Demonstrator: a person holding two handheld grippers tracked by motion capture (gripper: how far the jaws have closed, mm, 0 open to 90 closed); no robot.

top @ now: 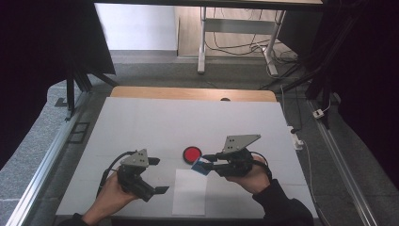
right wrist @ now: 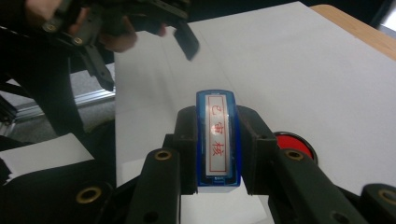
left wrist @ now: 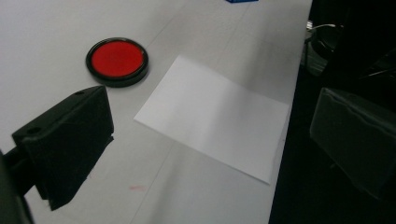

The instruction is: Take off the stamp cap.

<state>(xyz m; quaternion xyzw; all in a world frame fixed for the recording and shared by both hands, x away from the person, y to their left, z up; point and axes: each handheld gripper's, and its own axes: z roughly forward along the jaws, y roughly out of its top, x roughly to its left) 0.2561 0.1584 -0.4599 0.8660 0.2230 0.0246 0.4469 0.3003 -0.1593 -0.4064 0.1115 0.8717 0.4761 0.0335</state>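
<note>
Two tools work over the white desk [top: 141,122]. The right tool [top: 207,162] pinches a blue stamp [right wrist: 217,140] between its jaws, its label with red characters facing the right gripper view; in the high view the stamp sits just right of the red ink pad [top: 192,153] and above the far right corner of the white paper sheet [top: 189,190]. The left tool [top: 157,175] hangs left of the sheet, jaws spread, gripping nothing.
</note>
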